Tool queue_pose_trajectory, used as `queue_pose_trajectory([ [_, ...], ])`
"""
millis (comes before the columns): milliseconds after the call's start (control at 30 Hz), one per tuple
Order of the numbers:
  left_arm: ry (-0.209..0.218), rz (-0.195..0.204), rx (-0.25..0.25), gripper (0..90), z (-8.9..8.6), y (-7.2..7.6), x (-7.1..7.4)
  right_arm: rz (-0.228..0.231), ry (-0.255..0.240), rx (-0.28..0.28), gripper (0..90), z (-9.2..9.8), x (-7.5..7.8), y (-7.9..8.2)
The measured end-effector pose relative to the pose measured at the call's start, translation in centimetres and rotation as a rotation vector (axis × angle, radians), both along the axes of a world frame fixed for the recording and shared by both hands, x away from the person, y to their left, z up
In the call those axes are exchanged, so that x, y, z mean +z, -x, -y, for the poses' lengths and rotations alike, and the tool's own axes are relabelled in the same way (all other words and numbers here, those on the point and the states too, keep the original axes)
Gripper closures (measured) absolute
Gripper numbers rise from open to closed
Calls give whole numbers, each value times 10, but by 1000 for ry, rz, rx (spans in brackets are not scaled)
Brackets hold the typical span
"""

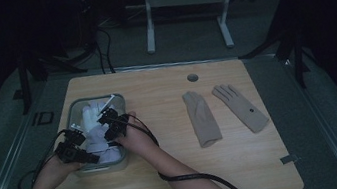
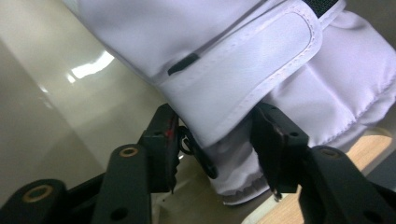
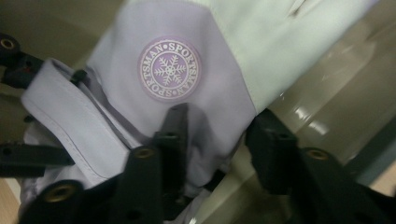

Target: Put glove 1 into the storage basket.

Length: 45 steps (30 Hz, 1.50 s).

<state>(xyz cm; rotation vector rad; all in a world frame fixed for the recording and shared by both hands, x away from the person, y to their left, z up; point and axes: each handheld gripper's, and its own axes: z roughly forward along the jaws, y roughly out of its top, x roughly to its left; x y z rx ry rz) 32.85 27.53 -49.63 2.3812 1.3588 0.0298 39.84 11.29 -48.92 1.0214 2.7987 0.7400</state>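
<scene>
**Hand-held grippers over the white gloves in the bin**

Both hand-held grippers work inside a clear plastic bin (image 1: 74,110) at the left centre of the high view. Left hand-held gripper (image 1: 81,147) sits at the lower left of the bin, its jaws parted around the cuff of a white padded glove (image 2: 243,74). In the left gripper view the strap of that cuff lies between the two black jaws; the right jaw stands against the fabric and the left one has a small gap, so the jaws are apart and not clamped on it. Right hand-held gripper (image 1: 112,122) sits just right of the other, above the bin's middle. In the right gripper view its jaws stand open: the left jaw lies over a pale lilac glove (image 3: 187,93) with a round snowflake badge (image 3: 169,70), and the right jaw is off the cloth, over the shiny bin floor.

Both white gloves lie bunched in the bin, fingers toward the upper edge of the frame.

Farther right on the wooden desk (image 1: 168,175) lie two beige gloves (image 1: 202,118), flat and side by side, well apart from the bin. A round hole (image 1: 193,77) marks the desk near its upper edge.
</scene>
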Motion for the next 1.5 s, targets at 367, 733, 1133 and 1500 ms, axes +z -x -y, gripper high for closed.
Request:
queue_pose_trajectory([
  [367, 14, 164, 80, 434, -5, 17, 27, 69, -74, -5, 284, 15, 25, -4],
  [733, 170, 300, 75, 409, 26, 28, 46, 128, -134, 61, 151, 37, 48, 2],
  [1133, 274, 375, 16, 418, 68, 30, 48, 177, -164, 37, 141, 85, 64, 1],
  [1500, 345, 412, -35, 420, 105, 33, 50, 209, -152, 28, 139, 140, 64, 5],
])
